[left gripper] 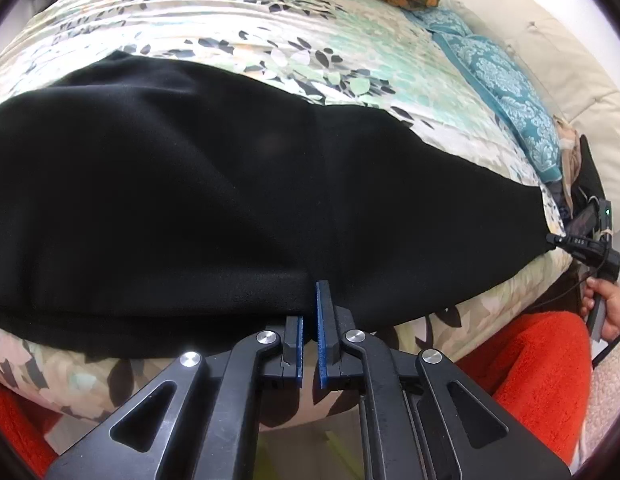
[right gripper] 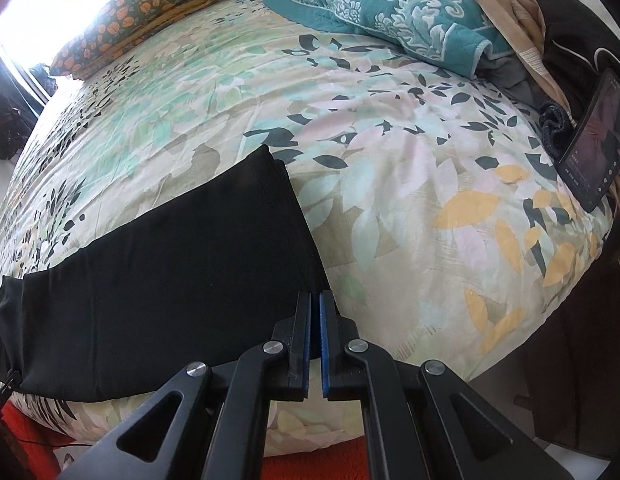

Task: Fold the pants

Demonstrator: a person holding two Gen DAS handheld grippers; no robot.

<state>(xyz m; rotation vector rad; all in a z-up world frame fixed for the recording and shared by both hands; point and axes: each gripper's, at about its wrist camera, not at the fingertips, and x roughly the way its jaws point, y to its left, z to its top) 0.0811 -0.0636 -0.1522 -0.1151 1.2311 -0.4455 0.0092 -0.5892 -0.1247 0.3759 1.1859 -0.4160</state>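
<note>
Black pants (left gripper: 198,184) lie flat across the near side of a floral bed cover (left gripper: 238,32). My left gripper (left gripper: 310,300) is shut on the near edge of the pants, with fabric draped over its left finger. In the right wrist view the leg end of the pants (right gripper: 182,256) lies at the lower left. My right gripper (right gripper: 315,304) is shut on the near corner of that leg hem. The right gripper also shows in the left wrist view (left gripper: 582,246), held by a hand at the pants' far right end.
An orange-patterned pillow (right gripper: 150,4) and a teal quilt (right gripper: 390,4) lie at the head of the bed. A pile of clothes (right gripper: 522,32) and a phone (right gripper: 598,140) sit at the right edge. Red carpet (left gripper: 538,368) lies below the bed.
</note>
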